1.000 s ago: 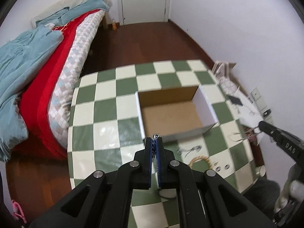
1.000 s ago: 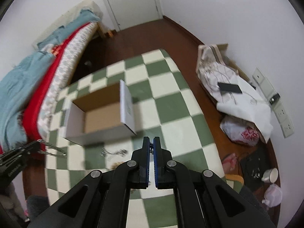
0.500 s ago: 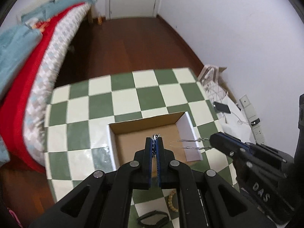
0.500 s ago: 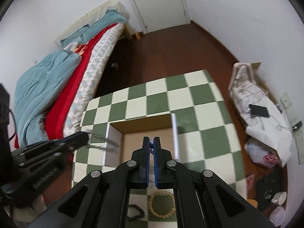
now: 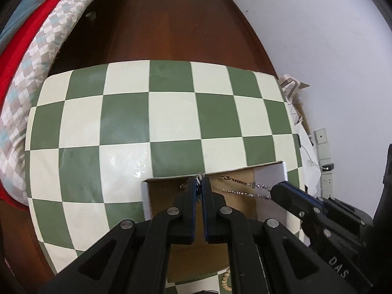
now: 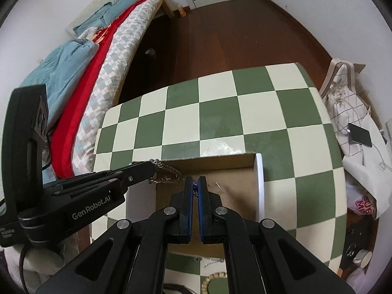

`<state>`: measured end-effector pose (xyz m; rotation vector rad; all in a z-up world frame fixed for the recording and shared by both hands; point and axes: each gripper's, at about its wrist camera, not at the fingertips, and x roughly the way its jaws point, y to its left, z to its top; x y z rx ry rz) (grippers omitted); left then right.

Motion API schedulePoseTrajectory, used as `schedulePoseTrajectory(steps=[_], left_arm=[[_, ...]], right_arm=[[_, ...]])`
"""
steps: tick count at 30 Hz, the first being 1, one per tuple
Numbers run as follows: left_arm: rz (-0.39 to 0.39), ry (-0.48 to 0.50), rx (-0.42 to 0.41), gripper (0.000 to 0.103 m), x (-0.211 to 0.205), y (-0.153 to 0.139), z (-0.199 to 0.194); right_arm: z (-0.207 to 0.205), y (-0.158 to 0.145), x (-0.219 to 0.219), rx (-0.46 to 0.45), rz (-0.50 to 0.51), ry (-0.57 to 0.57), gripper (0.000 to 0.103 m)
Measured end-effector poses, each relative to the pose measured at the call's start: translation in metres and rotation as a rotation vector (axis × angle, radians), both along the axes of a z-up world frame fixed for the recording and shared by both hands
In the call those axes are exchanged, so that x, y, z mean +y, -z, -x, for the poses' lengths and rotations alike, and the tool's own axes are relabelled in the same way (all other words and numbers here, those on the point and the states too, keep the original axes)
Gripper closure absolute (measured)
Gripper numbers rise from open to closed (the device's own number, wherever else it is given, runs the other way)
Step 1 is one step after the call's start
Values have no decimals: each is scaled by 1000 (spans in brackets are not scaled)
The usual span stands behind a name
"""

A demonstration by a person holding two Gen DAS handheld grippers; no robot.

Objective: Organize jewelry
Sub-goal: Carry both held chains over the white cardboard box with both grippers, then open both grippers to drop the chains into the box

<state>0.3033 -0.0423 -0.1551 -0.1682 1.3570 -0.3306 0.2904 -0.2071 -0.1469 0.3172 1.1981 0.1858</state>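
While both grippers hover over the box (image 5: 245,210), the left gripper (image 5: 199,191) and right gripper (image 6: 195,191) each pinch one end of the chain (image 5: 241,187), strung between them.

green-checked table (image 5: 171,112), open cardboard box (image 6: 259,183), beaded bracelet (image 6: 208,280)

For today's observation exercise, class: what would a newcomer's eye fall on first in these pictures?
A silver chain stretched in the air between the left tool and the right tool, both shut on it, just over an open cardboard box. Below lies a bold green-and-cream checkered table, with a red-covered bed to the left.
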Motion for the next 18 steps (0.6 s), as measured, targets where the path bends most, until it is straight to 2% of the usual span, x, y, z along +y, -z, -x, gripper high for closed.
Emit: schedulePoseTrajectory(steps=[4,6,7,8,9,10,11,13,14,15,17,18], left_arm=[[-55,-16,-32,97,4,-8,0],[-111,-12,-70,95,5,-15,1],[-142,-15,-101,88,6,-21,5],[-166,-17,-121,68,8,-25,7],[-186,-19,-146,54,10,-28,10],[-200,-28,-167,23,12,-31,12],[-221,-48,-195,10,17,-35,17],[-242,-71,-225,9,22,-38,23],[-258,-82,-229,4,25,-38,28],[-271,-88,-233,1,28,-38,33],[-291,-97,-252,0,30,-37,43],[-297,-103,-261,0,31,-37,49]], right_arm=[[-15,10,-2,52,-11,-4,99],[-21,14,-5,78,4,9,96],[-21,15,-8,83,11,17,91],[-21,15,-11,85,19,25,77],[-19,14,-13,82,31,34,61],[-17,12,-15,78,50,40,56],[-14,10,-17,75,67,44,51],[-6,5,-17,64,144,47,47],[-1,4,-17,59,183,48,39],[3,4,-17,59,207,48,27],[13,6,-15,62,271,41,12],[19,8,-13,67,302,36,10]])
